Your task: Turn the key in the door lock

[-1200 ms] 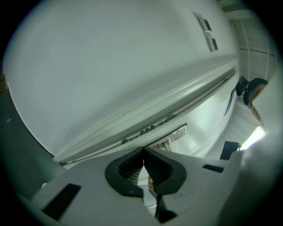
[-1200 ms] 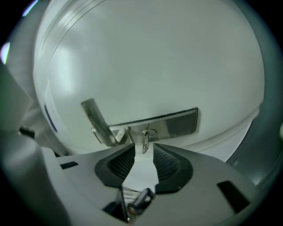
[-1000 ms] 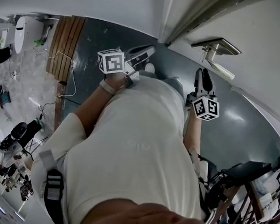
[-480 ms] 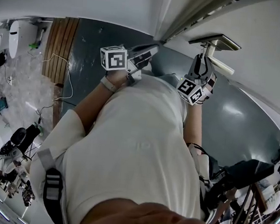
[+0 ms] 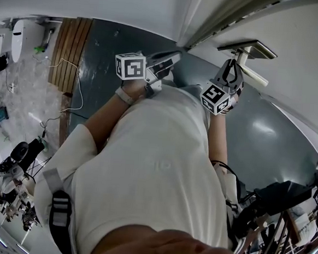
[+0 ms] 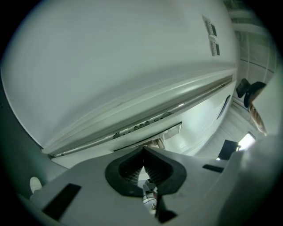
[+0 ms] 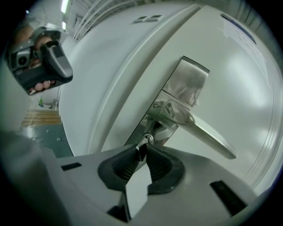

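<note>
1. Right gripper (image 7: 142, 150) has just been closing its jaws, and their tips now pinch the head of the key (image 7: 145, 140) — a narrow grip, with nothing else between the pads.
2. Left gripper (image 6: 143, 153) is held aside, well apart from the key, with its jaws pressed together on nothing. It seems to have no part in this step.
3. Before turning, the person should make sure the pinch is firm. Only the pad tips bear on the thin metal, so it could slip out under the twist.
4. The roll should run about the key's own line, with the wrist kept square to the keyhole — a sideways lean would likely bind or bend the key.
5. The lever handle (image 7: 201, 128) juts out just above the key in the right gripper view, so the gripper body needs room beneath it as it rolls.
6. The key is small and silvery, with a ring-like eye at its head. It stands out of the lower end of the brushed-steel lock plate (image 7: 185, 84), below the handle, on the pale door (image 7: 247, 79).
</note>
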`<action>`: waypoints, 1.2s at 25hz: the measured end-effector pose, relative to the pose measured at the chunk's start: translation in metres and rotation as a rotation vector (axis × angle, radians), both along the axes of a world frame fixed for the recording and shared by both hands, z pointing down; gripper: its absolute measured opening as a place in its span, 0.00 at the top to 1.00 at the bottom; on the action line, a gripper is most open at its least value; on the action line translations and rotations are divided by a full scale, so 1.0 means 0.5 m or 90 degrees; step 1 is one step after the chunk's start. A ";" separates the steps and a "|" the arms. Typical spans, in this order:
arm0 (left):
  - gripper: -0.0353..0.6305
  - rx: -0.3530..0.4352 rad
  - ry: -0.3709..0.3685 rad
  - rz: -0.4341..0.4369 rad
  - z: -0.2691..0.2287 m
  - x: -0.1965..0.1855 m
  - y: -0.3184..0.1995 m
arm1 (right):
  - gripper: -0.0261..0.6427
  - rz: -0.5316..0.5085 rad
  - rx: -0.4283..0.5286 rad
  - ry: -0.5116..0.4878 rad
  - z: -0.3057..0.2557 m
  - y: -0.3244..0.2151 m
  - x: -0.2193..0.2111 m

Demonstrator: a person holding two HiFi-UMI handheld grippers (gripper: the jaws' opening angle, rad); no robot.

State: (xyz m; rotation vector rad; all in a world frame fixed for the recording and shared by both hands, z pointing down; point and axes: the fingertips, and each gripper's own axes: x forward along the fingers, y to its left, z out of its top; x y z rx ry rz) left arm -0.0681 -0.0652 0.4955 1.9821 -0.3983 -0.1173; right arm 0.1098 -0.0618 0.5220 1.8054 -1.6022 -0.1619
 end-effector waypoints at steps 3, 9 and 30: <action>0.94 -0.012 0.001 0.001 0.006 0.006 0.002 | 0.87 0.013 0.009 -0.112 -0.004 -0.005 0.007; 0.94 -0.016 -0.002 -0.002 0.012 0.000 0.001 | 0.88 0.048 0.028 -0.337 0.004 -0.002 0.012; 0.94 -0.031 0.006 -0.014 0.009 -0.011 0.000 | 0.89 0.138 0.117 -1.021 -0.004 0.003 0.008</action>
